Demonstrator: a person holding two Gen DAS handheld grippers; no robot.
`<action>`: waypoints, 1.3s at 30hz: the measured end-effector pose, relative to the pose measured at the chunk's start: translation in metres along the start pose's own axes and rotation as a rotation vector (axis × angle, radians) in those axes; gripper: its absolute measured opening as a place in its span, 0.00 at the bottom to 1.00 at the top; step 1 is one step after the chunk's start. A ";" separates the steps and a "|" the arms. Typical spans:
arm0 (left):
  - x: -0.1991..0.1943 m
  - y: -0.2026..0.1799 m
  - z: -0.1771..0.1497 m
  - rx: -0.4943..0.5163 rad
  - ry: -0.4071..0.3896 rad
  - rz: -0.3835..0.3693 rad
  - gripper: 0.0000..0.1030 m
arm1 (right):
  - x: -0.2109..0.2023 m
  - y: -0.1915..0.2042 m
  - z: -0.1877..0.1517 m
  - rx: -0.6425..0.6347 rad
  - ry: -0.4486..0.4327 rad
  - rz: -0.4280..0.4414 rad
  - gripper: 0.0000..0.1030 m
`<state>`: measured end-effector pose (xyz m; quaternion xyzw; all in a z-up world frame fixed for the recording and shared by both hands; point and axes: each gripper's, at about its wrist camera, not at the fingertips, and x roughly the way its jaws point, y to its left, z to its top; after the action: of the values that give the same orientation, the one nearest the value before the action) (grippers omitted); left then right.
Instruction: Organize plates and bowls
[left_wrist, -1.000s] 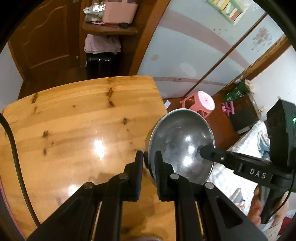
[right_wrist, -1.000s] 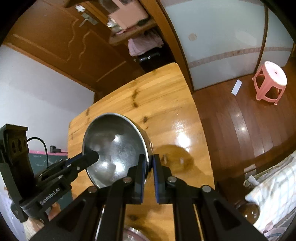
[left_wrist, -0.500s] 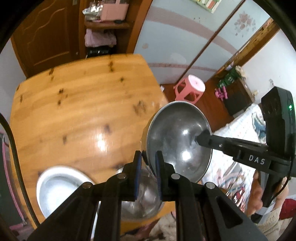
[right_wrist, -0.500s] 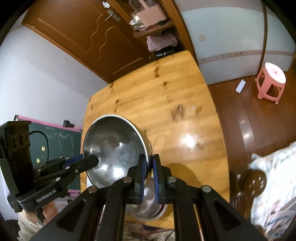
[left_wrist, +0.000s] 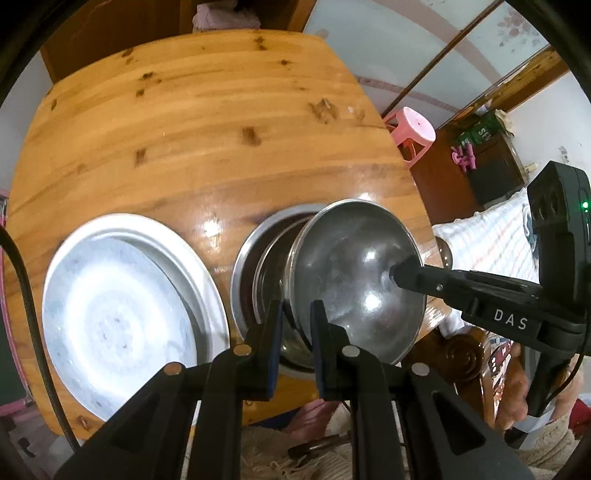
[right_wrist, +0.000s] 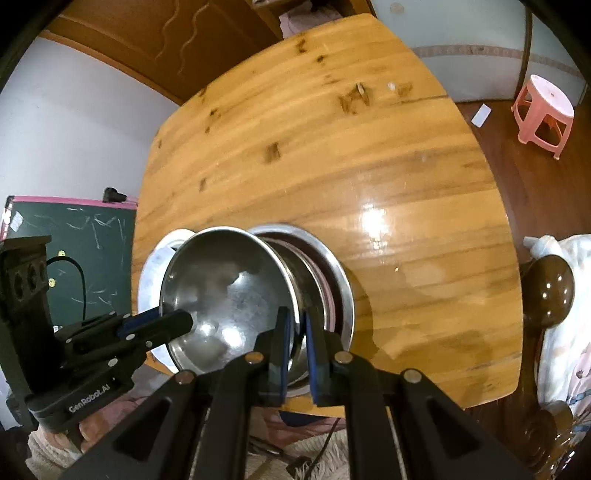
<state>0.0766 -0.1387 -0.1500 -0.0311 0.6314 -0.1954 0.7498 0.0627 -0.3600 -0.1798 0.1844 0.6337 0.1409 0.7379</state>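
Two tools clamp one shiny round steel bowl (left_wrist: 354, 280) by opposite rims: left tool (left_wrist: 297, 314) at lower centre, right tool (right_wrist: 297, 325) likewise, tilting it over stacked steel bowls (left_wrist: 258, 266) beside a wide pale metal plate (left_wrist: 122, 310) on the glossy wooden table (left_wrist: 207, 122).

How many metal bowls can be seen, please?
2 visible: one bowl held tilted by both grippers; another bowl on the table beneath it. More may be nested there, partly hidden.

Two wrist fisheyes, both looking steeply down from close above the table's near edge
You see the same steel bowl (left_wrist: 354, 273) and wooden table (left_wrist: 192, 122) from opposite sides; each view catches the other gripper
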 end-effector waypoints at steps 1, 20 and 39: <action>0.002 0.001 -0.001 0.000 0.003 0.000 0.11 | 0.002 -0.001 -0.001 -0.002 0.003 -0.006 0.08; 0.018 0.012 -0.003 0.002 0.043 -0.016 0.16 | 0.016 0.015 -0.005 -0.093 0.004 -0.119 0.08; -0.019 0.014 0.005 0.028 -0.061 0.002 0.35 | -0.011 0.020 -0.002 -0.151 -0.064 -0.148 0.24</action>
<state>0.0825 -0.1202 -0.1350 -0.0261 0.6056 -0.2026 0.7691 0.0591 -0.3471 -0.1611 0.0855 0.6092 0.1273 0.7780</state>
